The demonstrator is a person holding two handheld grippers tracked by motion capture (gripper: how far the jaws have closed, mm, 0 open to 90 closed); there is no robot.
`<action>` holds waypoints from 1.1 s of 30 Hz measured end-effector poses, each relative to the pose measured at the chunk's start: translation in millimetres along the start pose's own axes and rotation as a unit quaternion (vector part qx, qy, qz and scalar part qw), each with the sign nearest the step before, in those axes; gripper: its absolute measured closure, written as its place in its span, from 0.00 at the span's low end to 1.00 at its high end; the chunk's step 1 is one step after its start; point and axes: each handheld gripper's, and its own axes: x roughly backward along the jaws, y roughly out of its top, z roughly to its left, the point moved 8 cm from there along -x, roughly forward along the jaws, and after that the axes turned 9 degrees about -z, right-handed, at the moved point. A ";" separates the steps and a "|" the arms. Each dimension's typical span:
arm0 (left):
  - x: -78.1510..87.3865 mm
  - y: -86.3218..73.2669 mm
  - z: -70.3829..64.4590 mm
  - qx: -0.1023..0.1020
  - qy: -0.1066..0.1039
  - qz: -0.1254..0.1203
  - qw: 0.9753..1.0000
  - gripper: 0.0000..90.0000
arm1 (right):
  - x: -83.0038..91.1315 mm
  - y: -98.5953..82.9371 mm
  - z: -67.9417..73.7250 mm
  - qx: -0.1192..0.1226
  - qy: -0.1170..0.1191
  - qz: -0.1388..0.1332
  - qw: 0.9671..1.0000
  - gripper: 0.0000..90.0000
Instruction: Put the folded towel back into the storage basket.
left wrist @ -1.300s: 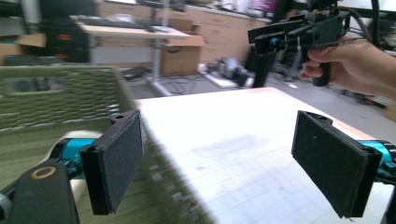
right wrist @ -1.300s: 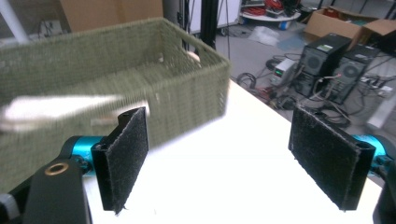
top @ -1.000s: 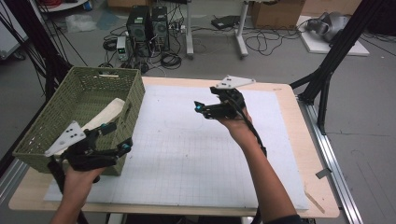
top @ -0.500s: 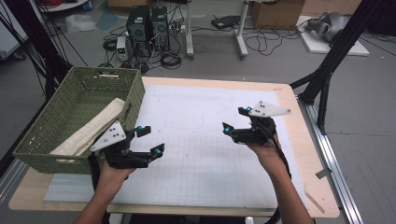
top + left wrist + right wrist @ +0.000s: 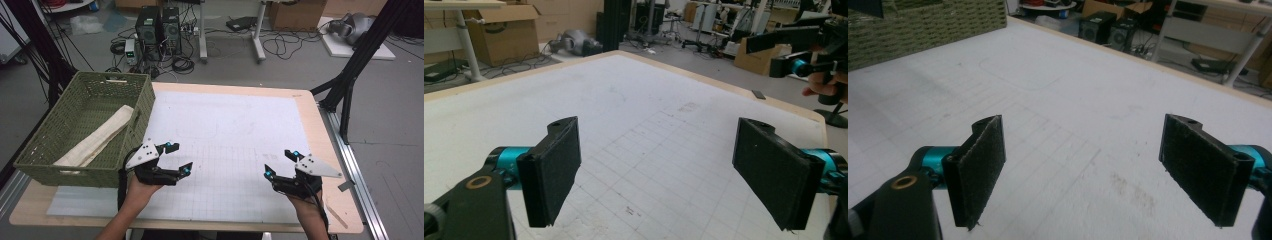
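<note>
Cloth [image 5: 97, 137] lies diagonally in the basket [image 5: 142, 107] at the counter's left edge. Left gripper [image 5: 179, 160] and right gripper [image 5: 280, 162] hover near the front edge, jaws apart, empty. I'd retreat level, keeping the left clear of the basket wall.

Left hand-held gripper [image 5: 179, 158] and right hand-held gripper [image 5: 280, 163] both gape wide.
</note>
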 end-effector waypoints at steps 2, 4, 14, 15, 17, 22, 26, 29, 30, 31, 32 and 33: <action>0.1 -3.8 -2.1 -0.004 0.002 0.004 1.000 0.21 | 4.8 -5.9 0.2 -0.005 0.001 0.003 1.000 0.18; 1.0 -7.0 -3.3 -0.004 0.004 0.007 1.000 0.21 | 8.1 -10.7 0.9 -0.006 0.000 0.005 1.000 0.18; 4.2 -11.1 -5.9 -0.002 0.008 0.010 1.000 0.21 | 13.8 -15.9 -2.7 -0.009 -0.007 0.006 1.000 0.18; 4.0 -11.4 -5.6 0.000 0.009 0.010 1.000 0.21 | 14.3 -16.0 -3.2 -0.010 -0.008 0.006 1.000 0.18; 4.2 -11.7 -4.9 0.001 0.011 0.010 1.000 0.21 | 14.6 -16.6 -3.7 -0.009 -0.009 0.007 1.000 0.18; 4.8 -12.3 -2.6 0.004 0.014 0.009 1.000 0.21 | 12.9 -17.3 -4.3 -0.008 -0.010 0.006 1.000 0.18; 5.9 -12.6 -0.7 0.006 0.017 0.009 1.000 0.21 | 11.0 -20.0 -3.4 -0.009 -0.010 0.013 1.000 0.18; 6.4 -12.2 0.2 0.006 0.019 0.008 1.000 0.21 | 9.9 -21.0 -3.9 -0.002 -0.009 0.015 1.000 0.18; 6.9 -12.0 0.5 0.005 0.019 0.008 1.000 0.21 | 9.5 -21.5 -3.9 -0.004 -0.010 0.015 1.000 0.18; 7.3 -11.8 0.8 0.005 0.021 0.008 1.000 0.21 | 9.2 -22.3 -3.6 -0.005 -0.010 0.016 1.000 0.18; 7.4 -11.7 1.1 0.006 0.021 0.007 1.000 0.21 | 8.7 -23.3 -3.3 -0.006 -0.010 0.017 1.000 0.18; 7.7 -11.7 1.7 0.006 0.021 0.007 1.000 0.21 | 8.2 -24.4 -3.4 -0.006 -0.010 0.019 1.000 0.18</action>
